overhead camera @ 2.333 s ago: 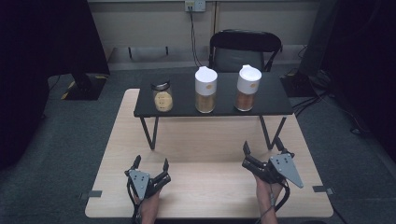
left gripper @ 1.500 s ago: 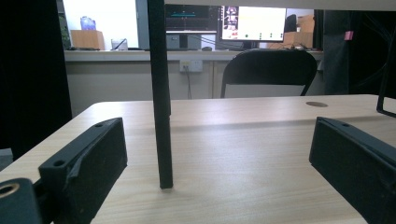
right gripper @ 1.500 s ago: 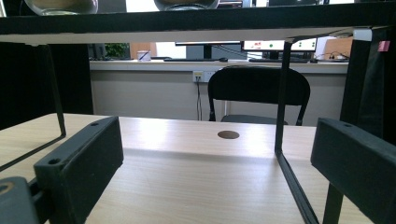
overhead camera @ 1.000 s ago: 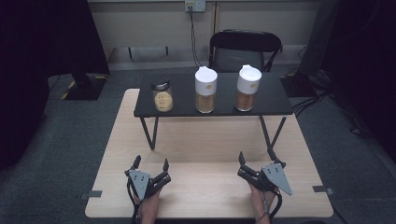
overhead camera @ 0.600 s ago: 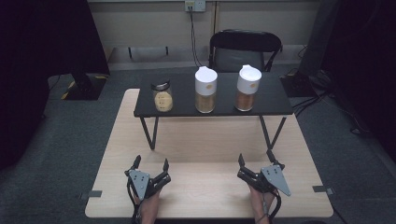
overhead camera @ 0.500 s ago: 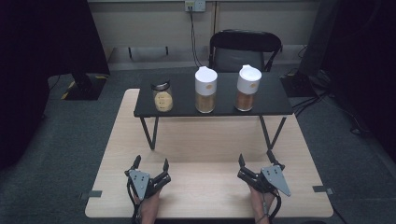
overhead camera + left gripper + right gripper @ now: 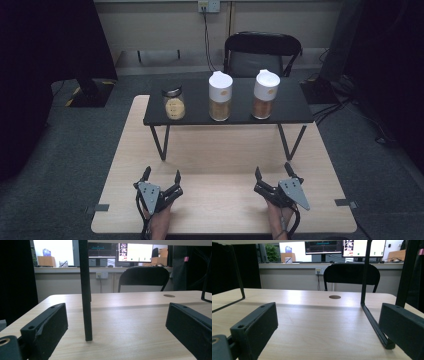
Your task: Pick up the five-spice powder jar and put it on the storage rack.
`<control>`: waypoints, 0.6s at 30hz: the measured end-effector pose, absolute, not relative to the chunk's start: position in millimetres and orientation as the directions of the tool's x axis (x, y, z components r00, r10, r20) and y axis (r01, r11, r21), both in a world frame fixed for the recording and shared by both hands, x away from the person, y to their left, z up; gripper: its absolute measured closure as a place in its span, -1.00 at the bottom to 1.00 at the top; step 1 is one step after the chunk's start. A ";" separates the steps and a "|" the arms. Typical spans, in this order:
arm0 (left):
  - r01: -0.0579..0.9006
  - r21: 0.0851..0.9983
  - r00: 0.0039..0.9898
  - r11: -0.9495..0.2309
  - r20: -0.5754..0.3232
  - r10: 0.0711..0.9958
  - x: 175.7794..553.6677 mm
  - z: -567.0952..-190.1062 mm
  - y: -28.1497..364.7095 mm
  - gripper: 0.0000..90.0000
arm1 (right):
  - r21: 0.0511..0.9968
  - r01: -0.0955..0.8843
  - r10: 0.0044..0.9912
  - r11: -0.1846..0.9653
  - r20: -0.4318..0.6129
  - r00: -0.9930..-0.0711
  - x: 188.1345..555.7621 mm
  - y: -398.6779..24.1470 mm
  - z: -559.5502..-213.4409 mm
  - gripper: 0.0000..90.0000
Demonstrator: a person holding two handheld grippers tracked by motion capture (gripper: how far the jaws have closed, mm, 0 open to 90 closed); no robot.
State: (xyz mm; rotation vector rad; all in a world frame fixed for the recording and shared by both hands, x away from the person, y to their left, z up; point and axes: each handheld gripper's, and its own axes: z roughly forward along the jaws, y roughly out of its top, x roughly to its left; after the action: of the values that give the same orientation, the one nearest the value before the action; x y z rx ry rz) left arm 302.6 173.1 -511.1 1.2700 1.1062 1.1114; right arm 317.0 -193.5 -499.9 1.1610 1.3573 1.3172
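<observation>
Pointing forward, left gripper (image 7: pixel 161 175) lengthwise.

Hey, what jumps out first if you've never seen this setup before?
Three jars lined up on a black raised shelf at the far side of the wooden table: a short glass jar at left, then two taller white-lidded containers. Nearer the person, the left claw and right claw rest on the table, both open and holding nothing.

Three jars (image 7: pixel 220 96) stand on a raised shelf (image 7: pixel 290 107) behind both grippers.
</observation>
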 end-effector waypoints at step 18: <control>-0.002 1.000 0.136 -0.002 0.002 0.991 302.6 -511.2 173.0 -0.92 | 0.997 0.081 0.984 0.008 0.007 -0.179 321.6 -192.6 -506.2 -0.97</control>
State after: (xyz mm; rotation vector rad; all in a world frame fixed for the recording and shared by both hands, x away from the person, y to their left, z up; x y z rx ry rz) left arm 302.6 173.0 -511.2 1.2702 1.1059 1.1105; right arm 321.6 -192.6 -506.2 1.1783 1.4038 1.3009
